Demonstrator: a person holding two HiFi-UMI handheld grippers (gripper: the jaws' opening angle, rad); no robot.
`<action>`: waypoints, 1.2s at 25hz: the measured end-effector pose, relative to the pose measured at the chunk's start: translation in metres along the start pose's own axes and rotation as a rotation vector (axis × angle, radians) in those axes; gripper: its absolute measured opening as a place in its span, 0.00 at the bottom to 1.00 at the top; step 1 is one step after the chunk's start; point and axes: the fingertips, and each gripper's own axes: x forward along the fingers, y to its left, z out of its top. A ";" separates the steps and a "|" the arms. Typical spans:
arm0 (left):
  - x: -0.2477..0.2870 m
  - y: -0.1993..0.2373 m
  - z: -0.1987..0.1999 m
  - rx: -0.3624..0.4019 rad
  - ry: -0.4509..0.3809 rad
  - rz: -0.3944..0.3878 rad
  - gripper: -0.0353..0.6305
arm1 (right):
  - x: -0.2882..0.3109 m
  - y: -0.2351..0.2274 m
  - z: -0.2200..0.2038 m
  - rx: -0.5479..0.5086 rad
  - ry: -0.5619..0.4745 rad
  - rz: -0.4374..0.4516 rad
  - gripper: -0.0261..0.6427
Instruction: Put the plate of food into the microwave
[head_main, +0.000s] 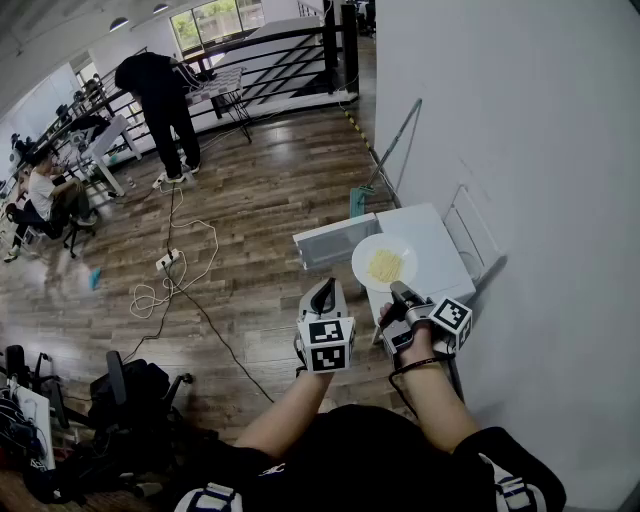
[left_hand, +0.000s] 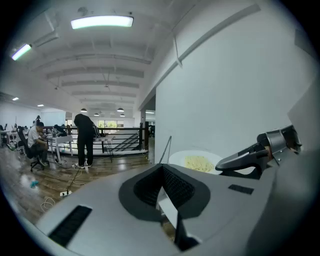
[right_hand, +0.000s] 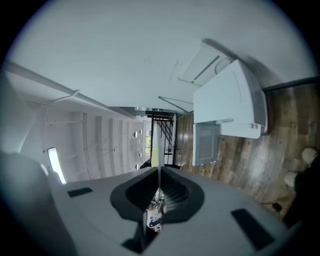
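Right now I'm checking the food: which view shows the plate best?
Head view: the plate and noodles show from above. Left gripper view sees it low, partly behind the right claw; right gripper view sees only its rim, edge-on.

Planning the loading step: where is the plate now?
Head view, just right of centre: the plate is pinched at its near rim by the right gripper, over the microwave top, beside the wall.

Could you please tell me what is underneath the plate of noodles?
The white microwave lies beneath the plate, its door open. The right gripper grips the plate's rim; the plate covers the surface below, so contact cannot be judged.
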 end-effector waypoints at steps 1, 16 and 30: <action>0.000 0.001 -0.001 -0.007 0.002 0.000 0.05 | 0.000 0.001 -0.001 -0.001 0.003 0.001 0.08; 0.007 0.042 -0.012 -0.061 0.026 -0.009 0.05 | 0.037 0.006 -0.035 0.029 0.040 0.036 0.08; 0.023 0.125 -0.016 -0.062 0.028 -0.021 0.05 | 0.102 0.009 -0.081 0.032 0.019 0.045 0.08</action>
